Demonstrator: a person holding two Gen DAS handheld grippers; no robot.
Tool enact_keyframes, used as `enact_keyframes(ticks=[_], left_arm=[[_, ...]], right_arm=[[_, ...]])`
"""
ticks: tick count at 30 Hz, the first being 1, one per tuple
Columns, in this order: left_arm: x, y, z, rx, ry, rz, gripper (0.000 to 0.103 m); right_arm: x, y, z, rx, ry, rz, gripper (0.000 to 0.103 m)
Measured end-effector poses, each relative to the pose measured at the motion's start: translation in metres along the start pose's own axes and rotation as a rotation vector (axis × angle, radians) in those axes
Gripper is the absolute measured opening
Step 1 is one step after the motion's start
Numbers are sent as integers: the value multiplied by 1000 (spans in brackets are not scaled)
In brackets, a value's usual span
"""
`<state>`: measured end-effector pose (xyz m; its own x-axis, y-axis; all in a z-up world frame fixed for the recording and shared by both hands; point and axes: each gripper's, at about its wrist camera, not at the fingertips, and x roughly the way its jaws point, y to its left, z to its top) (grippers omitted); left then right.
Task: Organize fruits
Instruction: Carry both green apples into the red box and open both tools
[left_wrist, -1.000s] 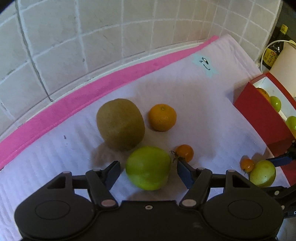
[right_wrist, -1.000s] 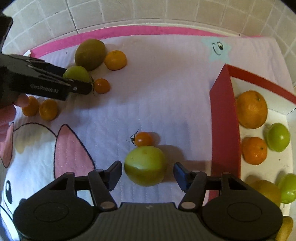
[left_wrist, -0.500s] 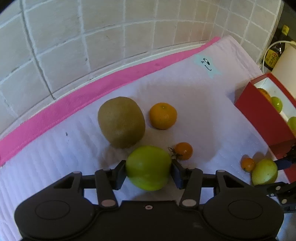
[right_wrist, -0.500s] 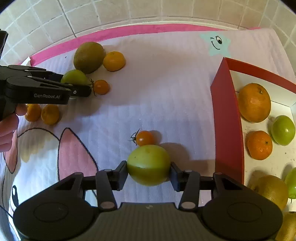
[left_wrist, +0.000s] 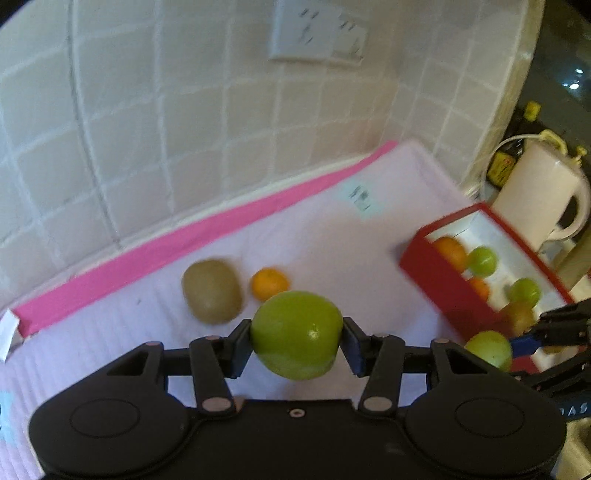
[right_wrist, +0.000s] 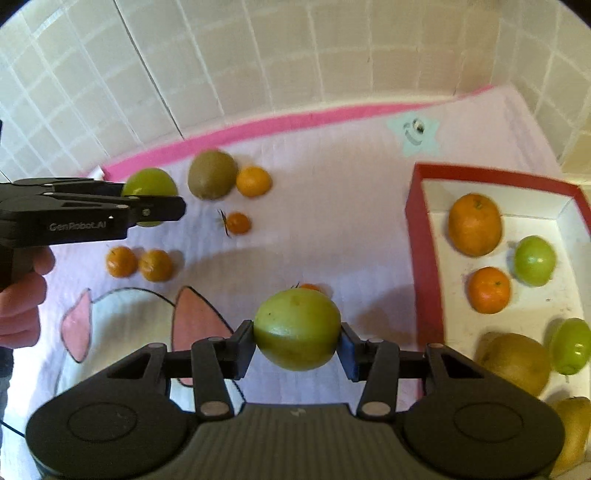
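Green fruits aloft beside red box rim

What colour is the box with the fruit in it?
Red outside, white inside; the box shows best in the right wrist view.

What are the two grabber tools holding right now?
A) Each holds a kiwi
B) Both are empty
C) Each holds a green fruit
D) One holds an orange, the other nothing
C: the left gripper has its jaws closed on a green fruit, and the right gripper clamps another green fruit.
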<state>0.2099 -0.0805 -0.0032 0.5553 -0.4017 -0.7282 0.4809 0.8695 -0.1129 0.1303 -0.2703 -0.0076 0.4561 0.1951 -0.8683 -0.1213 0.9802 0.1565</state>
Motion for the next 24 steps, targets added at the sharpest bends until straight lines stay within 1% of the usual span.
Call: enact_keyframes(ticks=[3, 5, 11, 14, 17, 20, 24], left_arm=[[-6, -28, 12, 25, -27, -27, 60], [-6, -45, 21, 42, -36, -54, 60], [14, -112, 39, 128, -30, -132, 60], [36, -144, 49, 154, 3, -175, 60], [64, -176, 58, 159, 67, -232, 60], [91, -204, 64, 175, 121, -266, 60], [125, -237, 66, 195, 199, -304, 60]], right_arm=[[-23, -14, -8, 24, -42, -4, 49], [-36, -32, -14, 57, -60, -14, 49], [-67, -91, -49, 185, -82, -109, 49], [-73, -118, -65, 243, -62, -136, 49], [-72, -135, -77, 262, -46, -156, 49], [-66, -148, -84, 280, -28, -141, 49], [-61, -151, -89, 277, -18, -120, 49]])
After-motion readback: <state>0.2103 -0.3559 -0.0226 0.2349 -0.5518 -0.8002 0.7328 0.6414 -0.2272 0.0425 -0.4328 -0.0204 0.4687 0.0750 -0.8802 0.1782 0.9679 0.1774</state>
